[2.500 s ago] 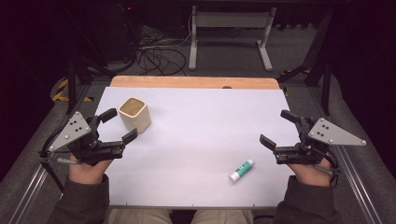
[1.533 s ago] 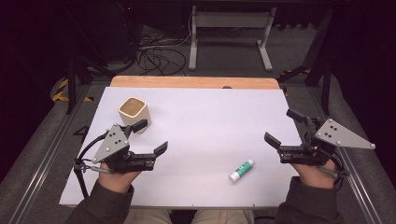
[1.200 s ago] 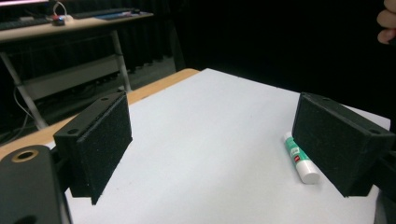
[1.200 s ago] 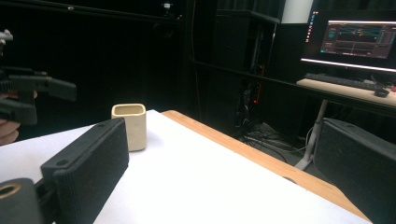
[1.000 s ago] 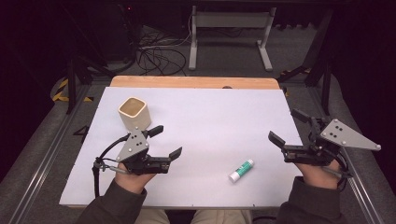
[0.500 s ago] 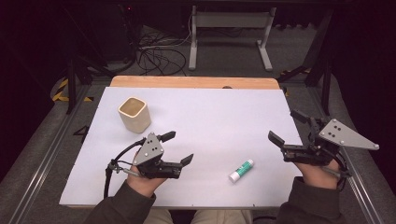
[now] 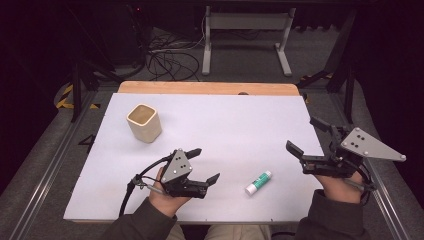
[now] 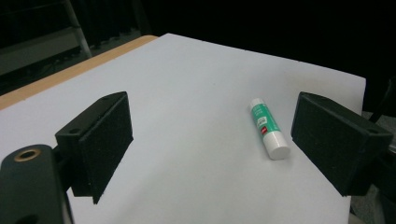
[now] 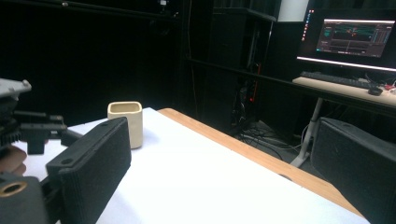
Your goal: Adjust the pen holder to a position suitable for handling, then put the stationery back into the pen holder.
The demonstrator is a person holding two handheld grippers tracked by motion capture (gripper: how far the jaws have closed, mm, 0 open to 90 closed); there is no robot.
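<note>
A green-and-white glue stick (image 7: 258, 182) lies on the white table sheet (image 7: 225, 125) near the front, right of centre. My left gripper (image 7: 204, 166) hovers just left of it, open, its jaws pointing toward the stick. In the left gripper view the glue stick (image 8: 268, 128) lies ahead between the two pads, close to the right pad (image 8: 340, 140), untouched. My right gripper (image 7: 309, 135) stands open and empty at the sheet's right edge. A cream square cup (image 7: 144, 122) stands upright at the back left, also seen as the cup (image 9: 126, 122) in the right gripper view.
The wooden table edge (image 7: 210, 87) runs along the back of the sheet. Beyond it are a metal stand (image 7: 245, 35) and cables on the floor. A desk with a monitor (image 9: 350, 39) stands off to the side.
My left gripper has moved right and toward the front, away from the cup and closer to the glue stick, and sunk lower. The right gripper has stayed put.
</note>
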